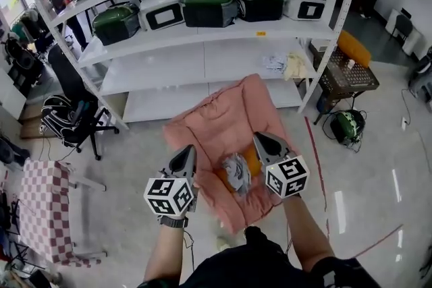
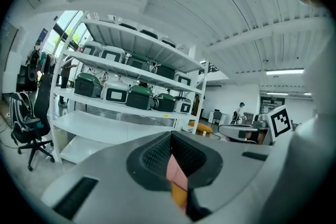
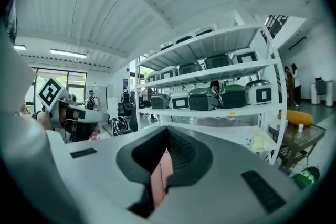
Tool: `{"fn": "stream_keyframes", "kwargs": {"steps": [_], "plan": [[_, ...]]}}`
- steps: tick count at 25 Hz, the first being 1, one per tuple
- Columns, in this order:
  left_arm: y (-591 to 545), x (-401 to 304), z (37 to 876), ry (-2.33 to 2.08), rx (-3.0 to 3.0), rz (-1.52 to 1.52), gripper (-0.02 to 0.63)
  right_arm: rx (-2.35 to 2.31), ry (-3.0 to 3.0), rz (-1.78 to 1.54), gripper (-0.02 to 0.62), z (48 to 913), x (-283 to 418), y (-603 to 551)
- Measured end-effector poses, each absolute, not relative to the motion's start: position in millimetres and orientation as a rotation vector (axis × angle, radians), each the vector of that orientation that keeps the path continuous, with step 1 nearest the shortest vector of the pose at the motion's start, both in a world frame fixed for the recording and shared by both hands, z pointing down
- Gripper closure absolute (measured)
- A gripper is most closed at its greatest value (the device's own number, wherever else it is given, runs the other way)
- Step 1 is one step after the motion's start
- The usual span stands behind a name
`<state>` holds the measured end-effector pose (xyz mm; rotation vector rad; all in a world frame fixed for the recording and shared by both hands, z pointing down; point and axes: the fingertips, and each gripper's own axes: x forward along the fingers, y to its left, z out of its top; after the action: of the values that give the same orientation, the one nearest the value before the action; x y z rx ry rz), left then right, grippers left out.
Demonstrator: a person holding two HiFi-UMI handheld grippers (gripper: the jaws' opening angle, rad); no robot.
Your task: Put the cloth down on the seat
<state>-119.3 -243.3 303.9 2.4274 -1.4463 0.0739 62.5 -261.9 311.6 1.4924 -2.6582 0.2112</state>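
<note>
A crumpled grey-and-white cloth [image 1: 236, 172] lies on the seat of a pink armchair [image 1: 223, 119], next to an orange patch [image 1: 252, 160]. Both grippers hang above the chair and hold nothing. My left gripper [image 1: 188, 151] is just left of the cloth with its jaws together. My right gripper [image 1: 259, 138] is just right of the cloth and is also shut. In the left gripper view the left gripper [image 2: 171, 137] shows only a thin slit with pink and orange behind it. In the right gripper view the right gripper [image 3: 167, 137] shows a similar slit with pink behind.
Beyond the chair stands white shelving [image 1: 202, 37] loaded with green and white cases. A black office chair [image 1: 71, 114] is at the left, with a pink checked stool [image 1: 40, 202] nearer. A wire cart [image 1: 347, 74] and a green device [image 1: 347, 125] stand at the right.
</note>
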Motion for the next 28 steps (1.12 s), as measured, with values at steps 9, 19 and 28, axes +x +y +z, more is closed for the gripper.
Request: {"fn": "stream_keyframes", "kwargs": {"steps": [9,19,28], "plan": [[-232,-131,253,-1.510,2.468,0.008,0.600,1.513,-2.715,0.104,0.591,257,63,-251],[-221,-143,219,-1.596,2.505,-0.068,0.600,1.537,-2.737,0.042,0.591,233,62,-245],[-219,-150,217,-1.608,2.491,-0.100,0.600,1.522,-2.735,0.044,0.591,236,54,-243]]}}
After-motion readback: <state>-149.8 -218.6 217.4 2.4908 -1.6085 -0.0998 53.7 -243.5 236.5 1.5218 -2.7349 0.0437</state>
